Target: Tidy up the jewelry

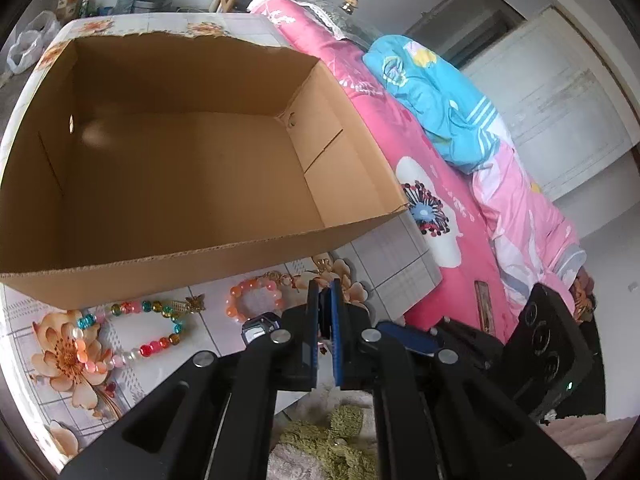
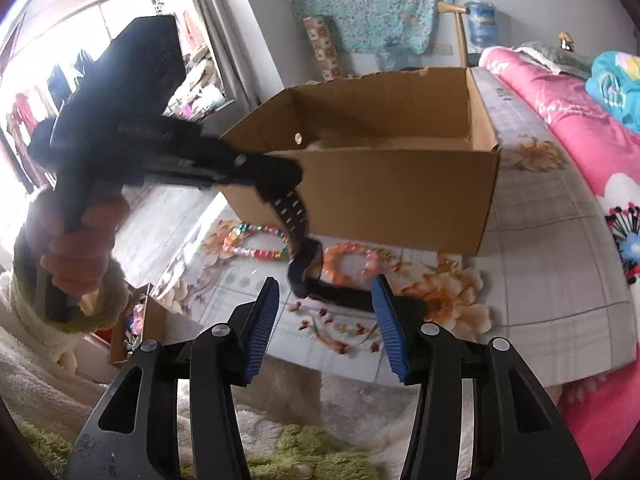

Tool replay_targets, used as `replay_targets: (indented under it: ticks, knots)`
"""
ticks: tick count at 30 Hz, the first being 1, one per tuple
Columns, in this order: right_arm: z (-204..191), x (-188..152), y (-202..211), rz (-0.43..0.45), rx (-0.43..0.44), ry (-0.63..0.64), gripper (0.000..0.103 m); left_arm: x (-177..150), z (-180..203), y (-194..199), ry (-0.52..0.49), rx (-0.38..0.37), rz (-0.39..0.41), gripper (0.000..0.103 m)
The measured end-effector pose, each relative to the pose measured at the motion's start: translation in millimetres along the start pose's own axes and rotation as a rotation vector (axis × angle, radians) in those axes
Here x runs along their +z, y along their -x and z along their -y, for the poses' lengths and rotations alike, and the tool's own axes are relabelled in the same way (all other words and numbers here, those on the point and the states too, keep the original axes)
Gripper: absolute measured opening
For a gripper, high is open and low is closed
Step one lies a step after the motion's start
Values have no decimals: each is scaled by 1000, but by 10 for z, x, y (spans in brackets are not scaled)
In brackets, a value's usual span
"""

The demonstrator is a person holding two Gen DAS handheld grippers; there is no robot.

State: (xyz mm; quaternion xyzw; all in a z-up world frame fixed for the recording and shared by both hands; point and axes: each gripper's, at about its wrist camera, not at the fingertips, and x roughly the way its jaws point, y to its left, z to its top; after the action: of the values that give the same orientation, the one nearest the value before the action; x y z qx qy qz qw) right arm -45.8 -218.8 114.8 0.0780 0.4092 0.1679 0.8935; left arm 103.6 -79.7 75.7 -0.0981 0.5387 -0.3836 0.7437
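Note:
A dark watch [image 2: 303, 263] hangs by its strap from my left gripper [image 1: 326, 304], whose jaws are shut on the strap. The watch's face [image 1: 260, 326] shows just left of the fingers. The strap's lower end trails on the table near the tips of my right gripper [image 2: 326, 284], which is open with nothing pressed between its blue pads. An orange bead bracelet [image 1: 236, 308] [image 2: 348, 247] and a multicolour bead bracelet [image 1: 150, 348] [image 2: 260, 254] lie on the table before an open, empty cardboard box [image 1: 160, 276] [image 2: 380, 192].
The table has a floral tile-pattern cover [image 1: 60, 360] [image 2: 540, 280]. A bed with a pink quilt [image 1: 440, 200] and a blue quilt [image 1: 432, 92] runs along its right side. A hand [image 2: 76, 252] in a green-cuffed sleeve holds the left gripper.

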Motion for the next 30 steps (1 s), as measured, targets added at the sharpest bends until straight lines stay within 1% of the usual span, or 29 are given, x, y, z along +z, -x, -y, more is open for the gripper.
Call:
replay_targets:
  ticks: [3,5,6,8,11,14,16,20,23,27,30]
  knots:
    - [9,35,-159,-2,11,-3,47,-2,-50,-9,33,-22,0,5]
    - [-50,46,-233,-5,29,-8,47,6,-66,-13,46,-32,-1,5]
    - [-103,48,-284,-5,34,-10,49,4,-70,-19,52,-37,-2,5]
    - [-205,34,-392,9,-4,-7,51,7,-63,-27,59,-42,-3,5]
    - [-289,35,-516,35,-92,-19,51,14,-69,-44,81,-54,-5,5]
    - [-289,30,-635,70,-188,-67,51,11,-84,-51,101,-63,-4,5]
    - [-256,25,-698,90,-232,-110,51,8,-101,-48,116,-67,-2,5]
    - [-195,16,-768,114,-281,-165,51,15,-134,-36,145,-71,5,5]
    - [-144,7,-812,113,-288,-199,51,23,-128,-27,150,-63,12,5]
    - [-153,9,-828,110,-304,-200,49,24,-134,-34,171,-73,20,5]
    - [-208,5,-818,121,-301,-179,49,26,-137,-37,173,-62,29,5]
